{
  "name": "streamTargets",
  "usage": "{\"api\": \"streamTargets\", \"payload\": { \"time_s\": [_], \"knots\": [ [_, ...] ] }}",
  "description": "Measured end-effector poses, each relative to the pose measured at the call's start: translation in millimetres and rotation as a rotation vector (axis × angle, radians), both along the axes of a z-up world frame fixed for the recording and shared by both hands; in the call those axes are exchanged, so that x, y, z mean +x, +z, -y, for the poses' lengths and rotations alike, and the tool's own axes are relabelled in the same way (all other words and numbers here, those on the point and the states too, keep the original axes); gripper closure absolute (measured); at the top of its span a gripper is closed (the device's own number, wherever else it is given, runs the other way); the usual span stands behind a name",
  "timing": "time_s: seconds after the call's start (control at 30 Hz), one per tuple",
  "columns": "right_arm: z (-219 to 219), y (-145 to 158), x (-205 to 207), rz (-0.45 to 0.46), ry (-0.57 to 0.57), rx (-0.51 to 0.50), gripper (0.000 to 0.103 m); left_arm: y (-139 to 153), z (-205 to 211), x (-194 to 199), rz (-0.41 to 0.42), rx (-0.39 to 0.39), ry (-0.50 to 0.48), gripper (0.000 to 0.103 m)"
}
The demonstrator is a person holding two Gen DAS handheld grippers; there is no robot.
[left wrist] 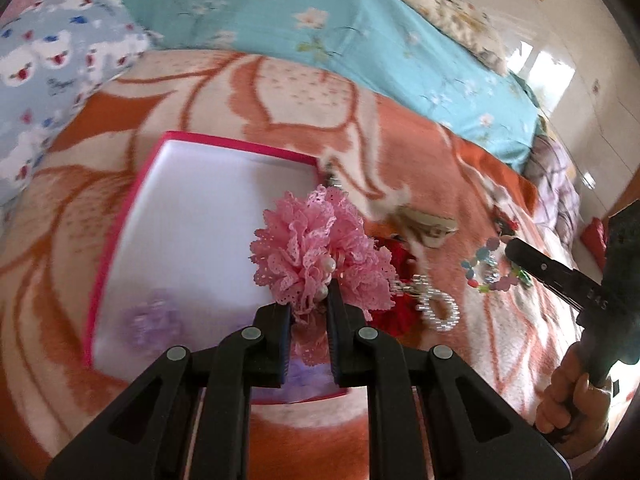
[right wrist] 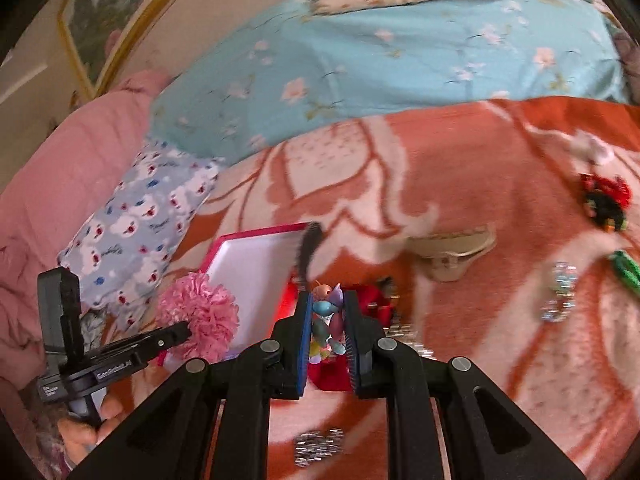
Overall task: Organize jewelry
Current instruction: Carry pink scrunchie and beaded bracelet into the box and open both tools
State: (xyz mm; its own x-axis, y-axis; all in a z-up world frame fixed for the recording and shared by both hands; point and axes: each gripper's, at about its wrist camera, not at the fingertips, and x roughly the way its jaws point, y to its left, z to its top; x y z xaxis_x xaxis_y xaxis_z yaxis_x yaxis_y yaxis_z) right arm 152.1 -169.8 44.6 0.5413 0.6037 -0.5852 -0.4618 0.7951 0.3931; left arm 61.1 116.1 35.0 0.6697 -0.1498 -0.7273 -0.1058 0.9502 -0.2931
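My left gripper [left wrist: 310,300] is shut on a pink lace flower hair piece [left wrist: 316,252] and holds it above the right edge of a white tray with a pink rim [left wrist: 120,216]. A purple flower piece [left wrist: 150,318] lies in the tray. My right gripper [right wrist: 326,308] is shut on a colourful beaded bracelet [right wrist: 328,320], held above the blanket to the right of the tray [right wrist: 256,236]. The bracelet also shows in the left wrist view [left wrist: 492,268]. The pink flower also shows in the right wrist view [right wrist: 202,316].
On the orange and cream blanket [left wrist: 460,184] lie a pearl bow clip [left wrist: 436,304], a red item [left wrist: 400,256], a cream hair claw [right wrist: 456,256], a black comb [right wrist: 310,248], a crystal piece [right wrist: 558,292], a green item [right wrist: 626,272], a red-black item [right wrist: 604,198] and a sparkly clip [right wrist: 318,446].
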Motion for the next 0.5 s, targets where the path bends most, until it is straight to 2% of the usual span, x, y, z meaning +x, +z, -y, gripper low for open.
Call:
{"api": "streamTargets", "payload": {
  "time_s": [0.5],
  "knots": [
    [-107.3, -24.5, -1.4, -0.066, 0.201, 0.010, 0.088, -15.6, -66.2, -1.9, -0.034, 0.014, 0.123, 0.090]
  ]
}}
